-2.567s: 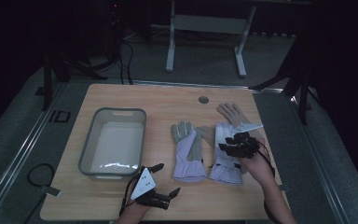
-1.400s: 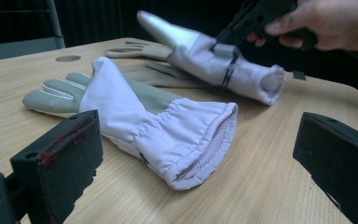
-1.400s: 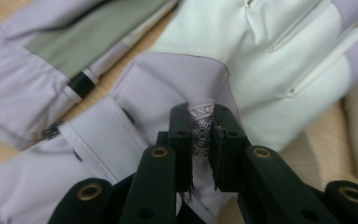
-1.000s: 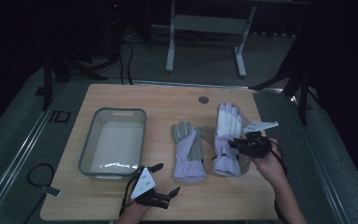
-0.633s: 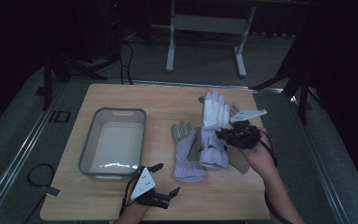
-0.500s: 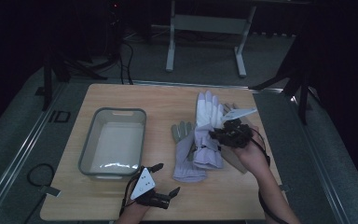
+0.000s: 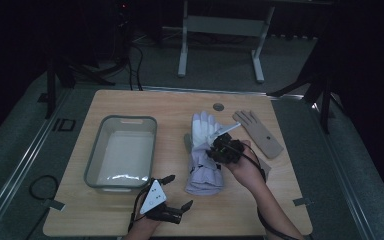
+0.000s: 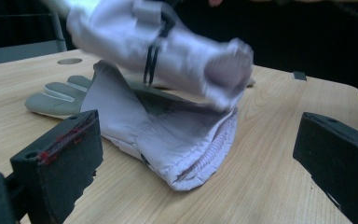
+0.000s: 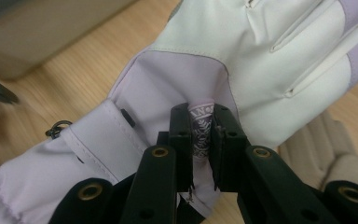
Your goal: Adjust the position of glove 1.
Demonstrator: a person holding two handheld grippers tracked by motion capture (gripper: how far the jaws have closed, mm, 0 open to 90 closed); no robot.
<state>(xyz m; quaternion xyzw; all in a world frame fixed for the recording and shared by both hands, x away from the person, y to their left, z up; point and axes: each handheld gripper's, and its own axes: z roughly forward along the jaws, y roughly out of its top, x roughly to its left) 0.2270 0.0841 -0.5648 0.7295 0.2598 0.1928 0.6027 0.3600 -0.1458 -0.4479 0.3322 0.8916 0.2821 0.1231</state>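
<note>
Fingers (image 9: 199,126) pinch soft, padded lilac glove (image 9: 223,60).

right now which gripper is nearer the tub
Left. The left gripper sits just past the tub's near right corner; the right gripper is farther right, shut on the white glove.

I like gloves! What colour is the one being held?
White and light purple glove, clearest in the right gripper view.

Your lifted glove (image 8: 168,51) blurs across the frame's top; the lower glove (image 7: 186,142) lies mostly hidden beneath it.
</note>
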